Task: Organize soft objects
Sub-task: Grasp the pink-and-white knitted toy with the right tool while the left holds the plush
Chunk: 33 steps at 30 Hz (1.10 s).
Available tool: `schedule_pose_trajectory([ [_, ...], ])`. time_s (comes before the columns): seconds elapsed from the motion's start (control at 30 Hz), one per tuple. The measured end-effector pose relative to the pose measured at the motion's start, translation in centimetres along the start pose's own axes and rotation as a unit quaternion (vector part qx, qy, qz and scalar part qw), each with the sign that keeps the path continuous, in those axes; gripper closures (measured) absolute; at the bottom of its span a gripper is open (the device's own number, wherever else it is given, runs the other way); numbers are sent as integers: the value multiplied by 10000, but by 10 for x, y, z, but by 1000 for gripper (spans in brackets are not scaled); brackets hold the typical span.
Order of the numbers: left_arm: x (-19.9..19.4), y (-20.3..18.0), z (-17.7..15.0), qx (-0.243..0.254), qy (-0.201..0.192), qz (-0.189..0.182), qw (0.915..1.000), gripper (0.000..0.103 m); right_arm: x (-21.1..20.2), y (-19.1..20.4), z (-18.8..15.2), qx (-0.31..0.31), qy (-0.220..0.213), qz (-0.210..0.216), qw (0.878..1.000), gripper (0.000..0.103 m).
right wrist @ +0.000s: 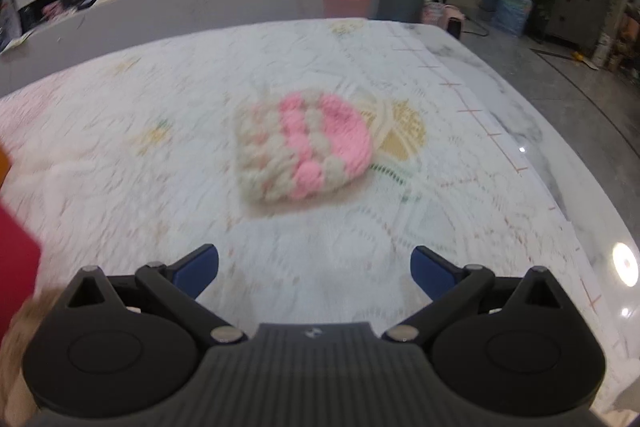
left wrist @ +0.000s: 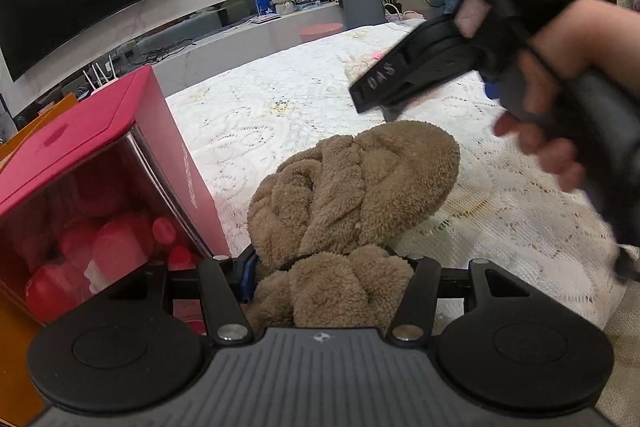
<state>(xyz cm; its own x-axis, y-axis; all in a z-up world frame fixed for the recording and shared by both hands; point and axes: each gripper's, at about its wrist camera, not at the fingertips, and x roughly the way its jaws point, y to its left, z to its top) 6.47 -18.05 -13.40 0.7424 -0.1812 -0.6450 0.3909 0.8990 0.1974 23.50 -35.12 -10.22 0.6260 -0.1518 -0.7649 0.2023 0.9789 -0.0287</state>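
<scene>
On the lace tablecloth in front of me, the brown fleece bundle fills the space between the fingers of my left gripper: both pads press into its near lobe, so that gripper is clamped on the plush, with the bulk of the bundle mounding away from the jaws toward twelve o'clock and resting on the cloth. At nine to ten o'clock of the bundle, just beside it, stands a red box whose glossy near side throws back red and white shapes. At one to two o'clock, above the bundle and apart from it, my right hand grips the handle of the right gripper, its black body angled down toward the table. From the right wrist view, that gripper's blue-padded fingers stand wide apart with nothing between them, only bare lace beneath. The pink and cream knitted piece lies flat on the cloth at twelve o'clock of those open jaws, well ahead of the fingertips and not touching them; the picture is blurred, so I cannot tell its exact shape. A sliver of the red box shows at nine o'clock in that view.
</scene>
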Motion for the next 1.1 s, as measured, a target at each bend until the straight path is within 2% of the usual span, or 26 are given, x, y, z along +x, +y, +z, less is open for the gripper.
schedule_pose_trajectory([
  [0.13, -1, 0, 1, -92, 33, 5, 10000, 38, 17, 4, 16, 178, -351, -172, 9991, 3],
  [0.2, -2, 2, 0, -116, 39, -7, 9999, 38, 25, 5, 26, 214, -491, -102, 9985, 3],
  [0.33, -3, 3, -1, -84, 14, -2, 10000, 37, 46, 9, 43, 8, -463, -291, 9985, 2],
  [0.57, -3, 0, -1, -48, -7, 14, 10000, 37, 69, 10, 49, -556, -440, -120, 9974, 2],
  [0.7, -3, 0, -1, -50, -5, 15, 10000, 37, 79, -10, 51, 7, -263, 252, 9993, 2],
  [0.83, -3, 0, 0, -69, 3, 14, 10000, 37, 80, -16, 51, -199, -360, 390, 9984, 3],
  [0.87, -3, 0, 0, -69, 1, 15, 10000, 37, 79, -16, 50, -225, -390, 388, 9982, 5],
  [0.9, -3, 0, 0, -69, 1, 15, 10000, 37, 76, -15, 49, -261, -446, 421, 9978, 14],
  [1.07, -3, 1, 1, -109, 21, -4, 9999, 37, 65, -8, 43, -510, -547, 393, 9964, 27],
  [1.1, -3, 1, 1, -108, 18, -3, 9999, 37, 61, -6, 41, -615, -595, 364, 9957, 33],
])
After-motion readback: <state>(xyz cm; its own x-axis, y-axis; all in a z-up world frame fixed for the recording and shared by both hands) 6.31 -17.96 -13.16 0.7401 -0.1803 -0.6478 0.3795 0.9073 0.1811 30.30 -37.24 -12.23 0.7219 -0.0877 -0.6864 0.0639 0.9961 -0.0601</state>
